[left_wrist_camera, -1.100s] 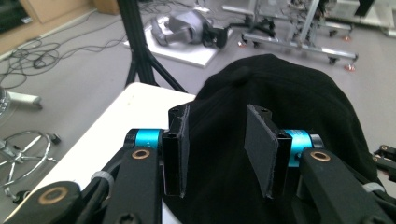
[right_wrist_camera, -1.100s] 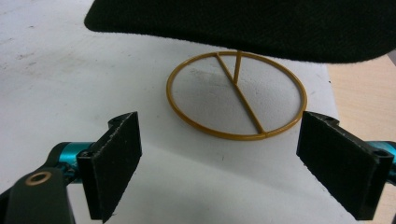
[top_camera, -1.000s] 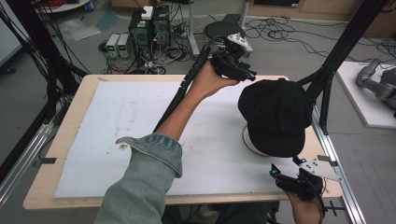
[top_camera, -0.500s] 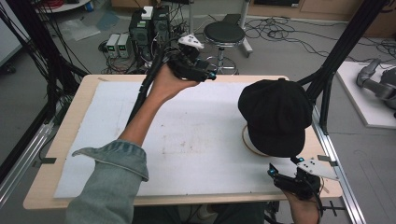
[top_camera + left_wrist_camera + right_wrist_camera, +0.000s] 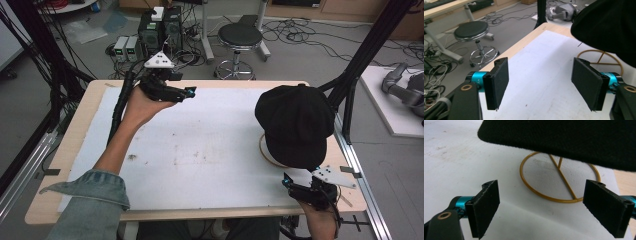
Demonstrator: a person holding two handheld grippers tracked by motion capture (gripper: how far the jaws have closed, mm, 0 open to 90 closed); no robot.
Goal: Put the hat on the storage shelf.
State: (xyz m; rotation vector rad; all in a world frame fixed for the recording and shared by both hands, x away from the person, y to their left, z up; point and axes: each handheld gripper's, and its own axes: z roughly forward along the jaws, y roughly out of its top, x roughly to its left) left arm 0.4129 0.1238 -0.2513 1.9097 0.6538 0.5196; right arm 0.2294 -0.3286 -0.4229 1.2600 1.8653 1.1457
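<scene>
A black cap [image 5: 296, 122] rests on a gold wire stand [image 5: 560, 177] at the right side of the white mat [image 5: 200, 150]. My left gripper [image 5: 187, 93] is held above the far left part of the table, open and empty, pointing right toward the cap [image 5: 609, 27]. The stand's ring base [image 5: 599, 56] shows beyond its jaws. Near the front right corner my right gripper [image 5: 292, 184] is open with nothing between its pads, just in front of the cap's brim [image 5: 559, 138].
The wooden table [image 5: 95, 107] is edged by black frame posts [image 5: 367, 47]. Behind its far edge stand a round stool [image 5: 240, 37], electronics boxes [image 5: 160, 25] and floor cables. A grey robot part [image 5: 405, 87] lies on a white board at right.
My left gripper has swung leftward along the far edge of the table, away from the cap, and still carries nothing. The right gripper has stayed in place.
</scene>
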